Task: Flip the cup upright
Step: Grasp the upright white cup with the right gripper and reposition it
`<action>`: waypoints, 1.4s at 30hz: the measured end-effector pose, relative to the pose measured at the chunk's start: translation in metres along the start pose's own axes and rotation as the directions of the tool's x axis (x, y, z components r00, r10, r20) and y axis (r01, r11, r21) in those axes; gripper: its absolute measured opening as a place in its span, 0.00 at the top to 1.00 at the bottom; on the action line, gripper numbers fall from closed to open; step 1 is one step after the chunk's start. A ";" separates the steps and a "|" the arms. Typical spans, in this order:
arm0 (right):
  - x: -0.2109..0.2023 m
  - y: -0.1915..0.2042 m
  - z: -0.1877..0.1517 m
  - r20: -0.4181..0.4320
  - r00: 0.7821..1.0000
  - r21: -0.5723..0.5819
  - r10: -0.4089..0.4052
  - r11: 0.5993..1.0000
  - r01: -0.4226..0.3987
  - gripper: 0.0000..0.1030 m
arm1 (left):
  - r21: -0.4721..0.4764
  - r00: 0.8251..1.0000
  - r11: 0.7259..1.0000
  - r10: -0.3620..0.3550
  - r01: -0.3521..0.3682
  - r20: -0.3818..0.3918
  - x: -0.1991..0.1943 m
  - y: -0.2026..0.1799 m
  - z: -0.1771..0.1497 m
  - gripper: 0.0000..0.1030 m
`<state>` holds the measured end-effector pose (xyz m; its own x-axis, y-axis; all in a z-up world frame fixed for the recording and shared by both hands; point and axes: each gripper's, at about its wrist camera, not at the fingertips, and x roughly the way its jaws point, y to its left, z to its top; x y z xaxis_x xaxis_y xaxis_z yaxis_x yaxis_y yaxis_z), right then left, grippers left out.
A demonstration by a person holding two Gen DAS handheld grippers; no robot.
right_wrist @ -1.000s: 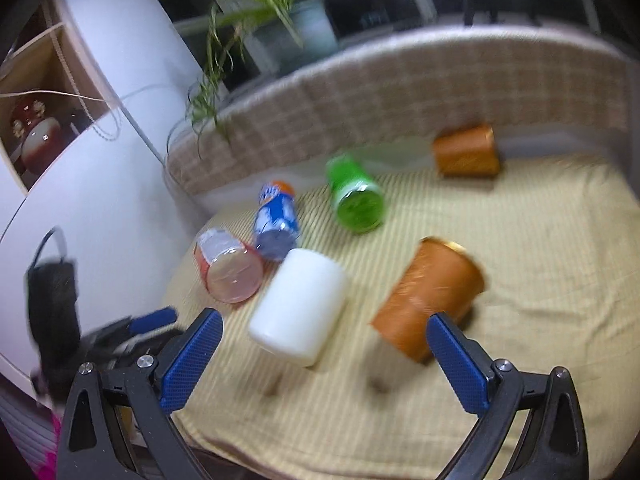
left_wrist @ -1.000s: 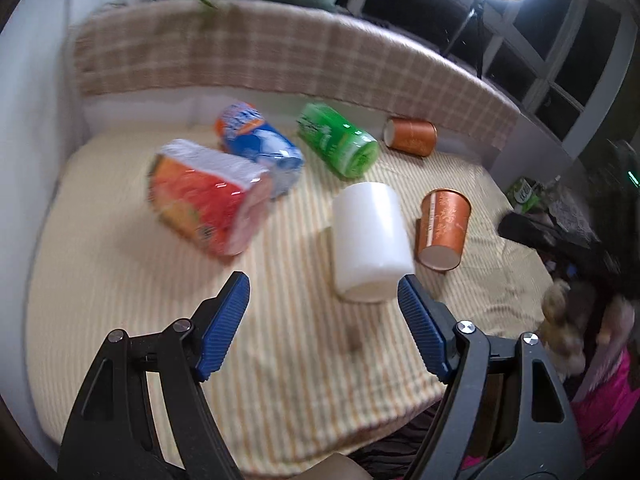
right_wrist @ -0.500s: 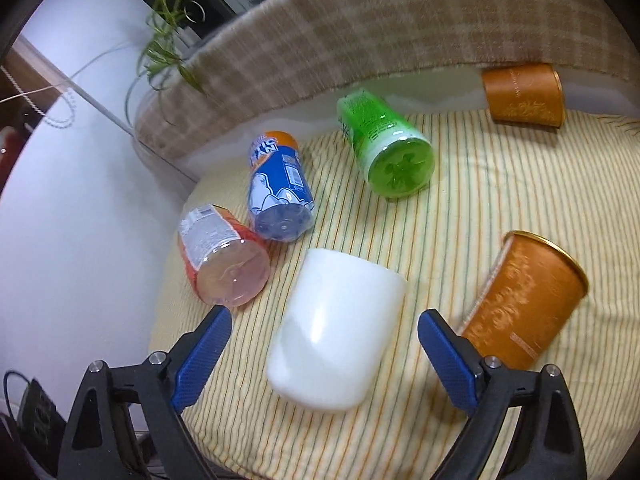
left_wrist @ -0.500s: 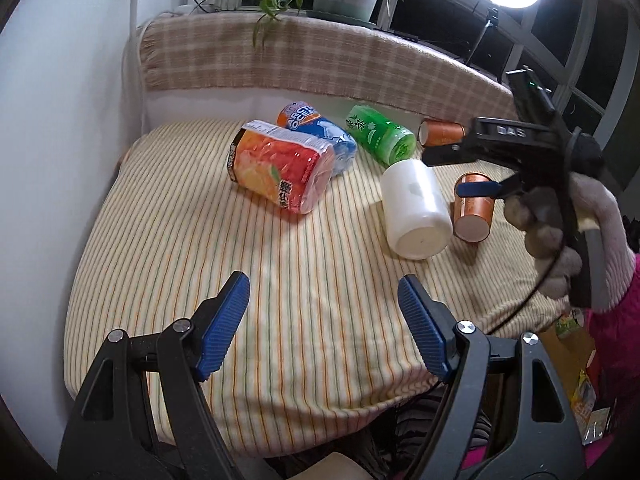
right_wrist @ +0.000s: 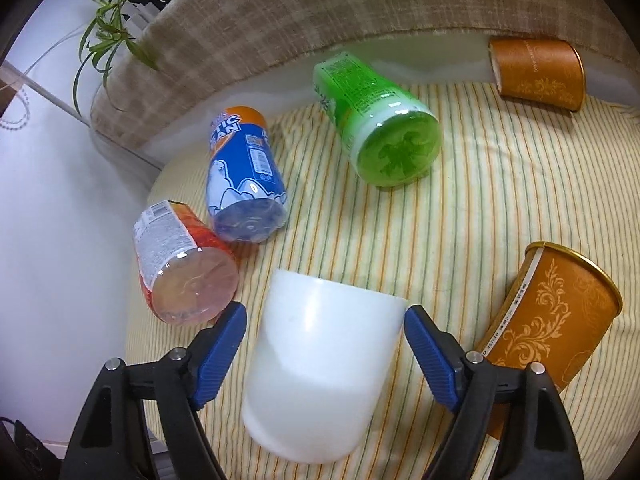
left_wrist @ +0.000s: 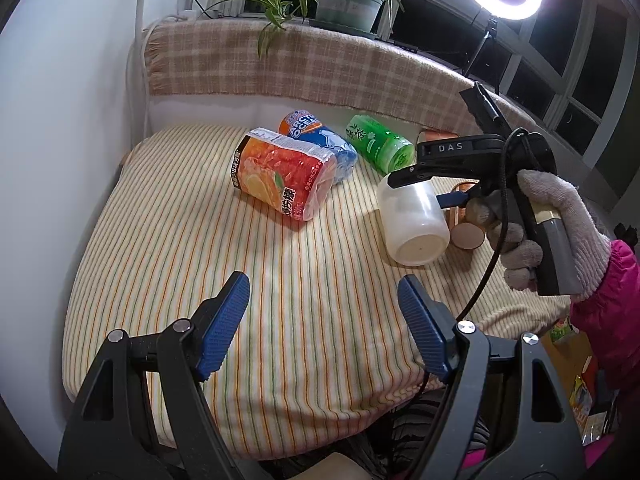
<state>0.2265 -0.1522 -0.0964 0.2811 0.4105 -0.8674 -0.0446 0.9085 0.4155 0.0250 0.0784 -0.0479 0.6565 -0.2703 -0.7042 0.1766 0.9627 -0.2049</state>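
Between the right gripper's [right_wrist: 325, 342] parted jaws lies the white cup [right_wrist: 320, 376], straddled for a grasp; the left gripper [left_wrist: 323, 320] waits apart, jaws spread.

Change over the last second. The right gripper [right_wrist: 325, 342] has closed in on the white cup [right_wrist: 322, 376]: earlier the cup lay ahead of it and left of centre between the blue fingers [right_wrist: 222, 342]; now the cup fills the gap, with the jaws wide apart on either side and not touching it. In the left wrist view, the right gripper [left_wrist: 430, 188], first a dark blur at the right edge of the striped surface [left_wrist: 168, 256], now reaches over the white cup [left_wrist: 414, 220], with the gloved hand [left_wrist: 560, 232] behind it. The left gripper [left_wrist: 324, 326] has drawn back toward the near edge, so more of the surface shows.
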 end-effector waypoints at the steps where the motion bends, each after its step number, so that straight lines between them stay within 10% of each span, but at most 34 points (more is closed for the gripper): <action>1: 0.002 0.001 0.001 -0.003 1.000 -0.003 -0.004 1.000 0.004 0.19 | -0.001 1.000 1.000 0.001 -0.001 0.001 0.000 0.000 0.000 0.23; 16: 0.014 0.023 0.001 -0.027 0.995 -0.113 -0.098 0.989 0.094 0.22 | -0.012 1.000 1.000 -0.001 0.002 0.007 0.000 0.005 0.001 0.23; 27: -0.012 0.034 -0.033 0.135 0.991 -0.295 -0.017 0.954 0.056 0.24 | -0.056 0.999 0.998 -0.007 0.009 0.035 0.000 0.003 0.002 0.23; 42: -0.046 0.031 -0.078 0.419 0.908 -0.432 -0.023 0.874 0.222 0.24 | -0.022 1.000 1.000 -0.017 0.018 0.025 0.010 -0.022 0.004 0.23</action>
<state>0.1377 -0.1365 -0.0648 0.6579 0.3188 -0.6823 -0.3908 0.9190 0.0525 0.0301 0.0544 -0.0478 0.6714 -0.2867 -0.6834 0.1720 0.9572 -0.2326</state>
